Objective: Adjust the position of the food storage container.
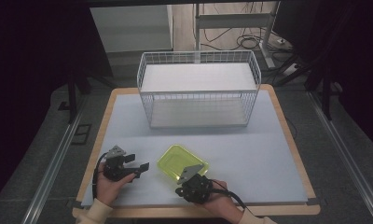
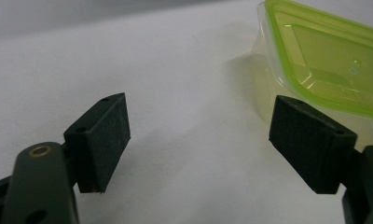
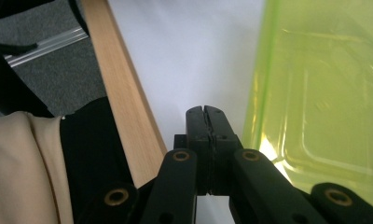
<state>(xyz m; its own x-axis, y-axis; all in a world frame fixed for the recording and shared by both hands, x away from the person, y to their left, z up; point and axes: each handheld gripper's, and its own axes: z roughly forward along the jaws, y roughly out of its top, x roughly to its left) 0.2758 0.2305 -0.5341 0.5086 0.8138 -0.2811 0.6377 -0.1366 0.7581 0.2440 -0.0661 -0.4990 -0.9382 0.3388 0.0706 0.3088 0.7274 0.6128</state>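
One box (image 1: 181,161), clear with a green lid, sat shut on the mat (image 1: 250,154) at lower centre of the high view, just left of and above the right gripper (image 1: 181,178). In the right gripper view the box (image 3: 320,107) took the right half of the frame, its green edge just beside the jaws; those jaws were pressed flat together with nothing between them. One left gripper (image 1: 140,167) lay at lower left of the high view, apart from the box, jaws spread wide and empty; in its own view the box (image 2: 324,60) stood at upper right, beyond the right-hand pad (image 2: 310,140). One wire basket (image 1: 198,88), two-tiered, both tiers bare, stood at upper centre, well apart from the box. One table (image 1: 287,126) with a wooden rim carried the mat. Two hands (image 1: 111,186), each with a pale sleeve (image 3: 21,172), entered from the bottom edge. Step judged: approach to the box, no grasp yet made. Next move, as judged: the right jaws would need to part before they could take the box's rim, or the left gripper, already spread, would need to close the gap to the box; the likely destination is the basket.
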